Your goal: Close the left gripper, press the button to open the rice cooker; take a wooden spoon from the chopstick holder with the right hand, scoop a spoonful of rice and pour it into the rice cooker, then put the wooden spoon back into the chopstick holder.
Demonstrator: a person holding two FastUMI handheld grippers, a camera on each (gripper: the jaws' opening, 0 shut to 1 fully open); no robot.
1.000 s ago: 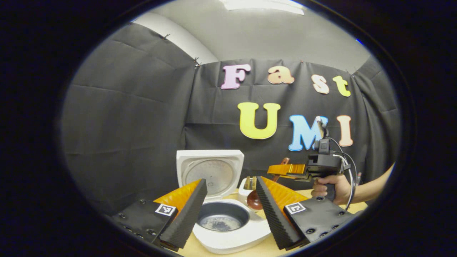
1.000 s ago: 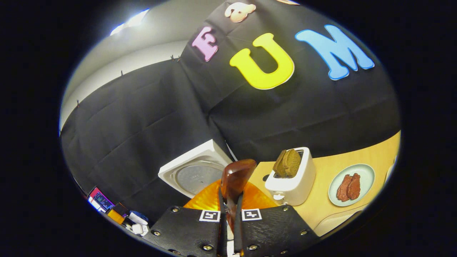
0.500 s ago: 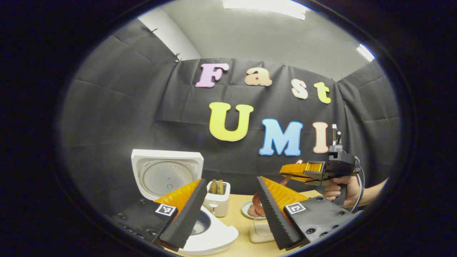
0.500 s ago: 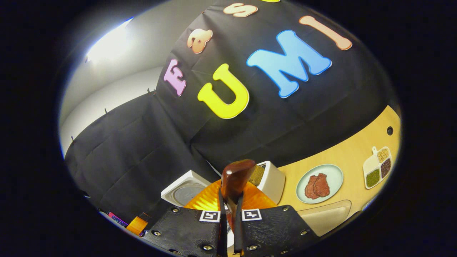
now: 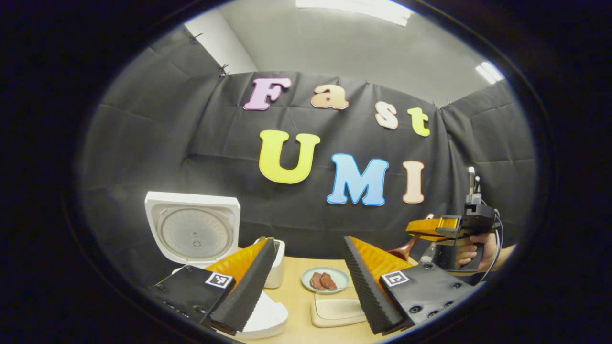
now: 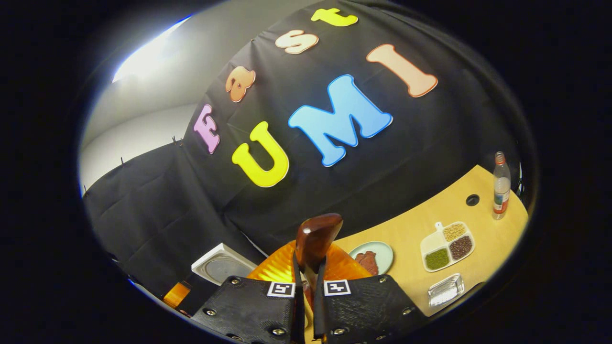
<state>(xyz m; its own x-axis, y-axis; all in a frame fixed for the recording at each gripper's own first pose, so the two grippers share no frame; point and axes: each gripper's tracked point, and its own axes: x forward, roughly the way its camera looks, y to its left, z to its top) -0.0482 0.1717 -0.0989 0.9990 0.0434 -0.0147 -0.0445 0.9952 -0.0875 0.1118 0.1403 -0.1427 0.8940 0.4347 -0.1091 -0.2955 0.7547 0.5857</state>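
Rice cooker (image 5: 193, 234) lid up, right gripper (image 6: 306, 296) clamping wooden spoon (image 6: 313, 241), left gripper (image 5: 306, 279) wide.

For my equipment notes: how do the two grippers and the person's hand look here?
The left gripper has black bolted plates with square black-and-white markers, ribbed black pads and orange finger backs. The right gripper has the same plates, markers and orange backs; in the left gripper view it shows a black pistol-grip body with a black cable. The hand and forearm wear no visible glove or sleeve.

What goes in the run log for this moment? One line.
cooker: lid open | right gripper: shut on spoon | left gripper: open, idle
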